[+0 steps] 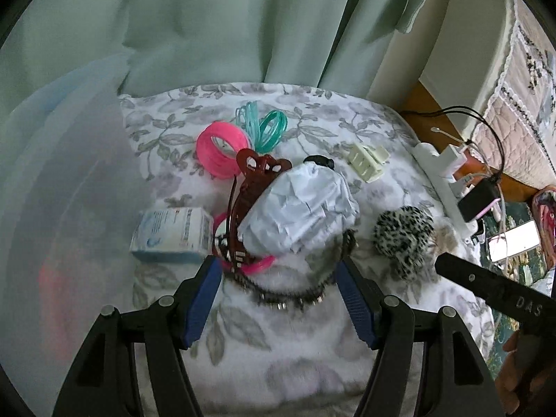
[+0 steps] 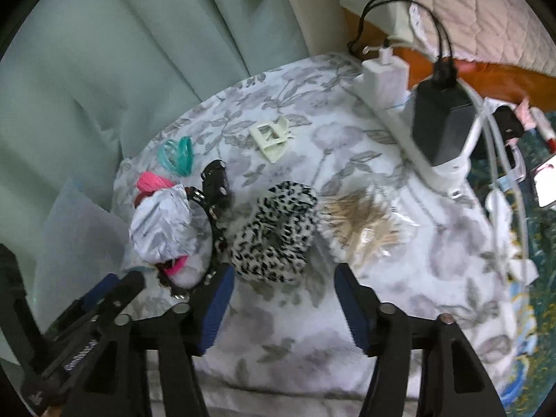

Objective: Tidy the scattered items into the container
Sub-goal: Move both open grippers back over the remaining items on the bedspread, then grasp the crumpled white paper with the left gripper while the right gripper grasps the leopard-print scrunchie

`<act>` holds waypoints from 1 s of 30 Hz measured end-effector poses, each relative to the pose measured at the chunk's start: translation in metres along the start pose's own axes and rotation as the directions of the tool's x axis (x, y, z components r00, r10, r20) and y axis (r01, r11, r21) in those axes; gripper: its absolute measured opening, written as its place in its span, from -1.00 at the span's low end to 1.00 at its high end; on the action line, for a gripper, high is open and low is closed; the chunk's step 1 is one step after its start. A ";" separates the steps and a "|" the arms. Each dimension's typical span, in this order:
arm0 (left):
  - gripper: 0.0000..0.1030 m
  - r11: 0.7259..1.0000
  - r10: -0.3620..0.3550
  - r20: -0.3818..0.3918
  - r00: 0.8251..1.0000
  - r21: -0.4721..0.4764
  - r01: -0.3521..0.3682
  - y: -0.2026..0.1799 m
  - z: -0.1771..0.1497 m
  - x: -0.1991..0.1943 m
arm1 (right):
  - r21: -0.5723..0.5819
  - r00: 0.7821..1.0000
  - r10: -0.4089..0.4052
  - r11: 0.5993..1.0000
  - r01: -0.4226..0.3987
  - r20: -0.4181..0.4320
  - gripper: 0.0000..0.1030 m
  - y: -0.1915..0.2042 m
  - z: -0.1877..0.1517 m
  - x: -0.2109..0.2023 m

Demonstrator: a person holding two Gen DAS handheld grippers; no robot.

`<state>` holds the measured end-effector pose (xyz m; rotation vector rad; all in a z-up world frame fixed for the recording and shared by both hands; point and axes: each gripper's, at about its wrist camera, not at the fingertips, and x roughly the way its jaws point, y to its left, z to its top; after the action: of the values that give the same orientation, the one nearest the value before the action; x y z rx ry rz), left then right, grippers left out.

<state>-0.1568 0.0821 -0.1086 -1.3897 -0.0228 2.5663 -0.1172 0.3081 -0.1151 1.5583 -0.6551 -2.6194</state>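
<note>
**Clutter lying on the floral cloth, both grippers hovering open**

Clutter is sitting in a loose heap on the floral cloth (image 1: 305, 111). At the middle a crumpled white paper ball (image 1: 299, 208) is resting against a dark red hair claw (image 1: 250, 194), with a studded dark headband (image 1: 288, 299) curving under both. A pink coil (image 1: 219, 153) and teal rings (image 1: 264, 125) are lying just behind the claw, and a small blue-and-white box (image 1: 173, 236) is sitting to its left. A cream plastic clip (image 1: 368, 161) is lying apart, further back. A leopard-print scrunchie (image 2: 274, 232) is lying to the right of the paper ball, touching a clear packet of wooden sticks (image 2: 361, 222).

The translucent container (image 1: 62, 208) is standing at the cloth's left edge, blurred, its contents unreadable.

The left gripper (image 1: 278, 271) is hanging over the headband, jaws spread wide and pressing on nothing. The right gripper (image 2: 281, 278) is hanging before the scrunchie, jaws likewise parted and empty.

A white power strip (image 2: 392, 118) carrying a black adapter (image 2: 441, 125) is running along the cloth's right side.
</note>
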 end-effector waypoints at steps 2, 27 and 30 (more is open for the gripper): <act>0.34 1.000 0.007 -0.003 1.000 0.006 -0.007 0.001 0.006 0.008 | -0.009 1.000 0.001 1.000 -0.001 -0.011 0.33 0.004 0.003 0.010; 0.16 0.996 -0.088 -0.044 0.995 -0.030 0.087 -0.001 0.038 0.058 | 0.016 0.996 -0.026 0.999 0.028 -0.087 0.39 0.006 0.034 0.081; -0.05 0.995 -0.093 -0.041 0.995 -0.024 0.092 -0.004 0.038 0.054 | 0.022 0.996 -0.038 0.999 0.040 -0.080 0.21 0.004 0.033 0.080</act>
<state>-0.2160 0.1009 -0.1320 -1.4154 -0.1057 2.4685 -0.1856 0.2976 -0.1669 1.6894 -0.6596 -2.5701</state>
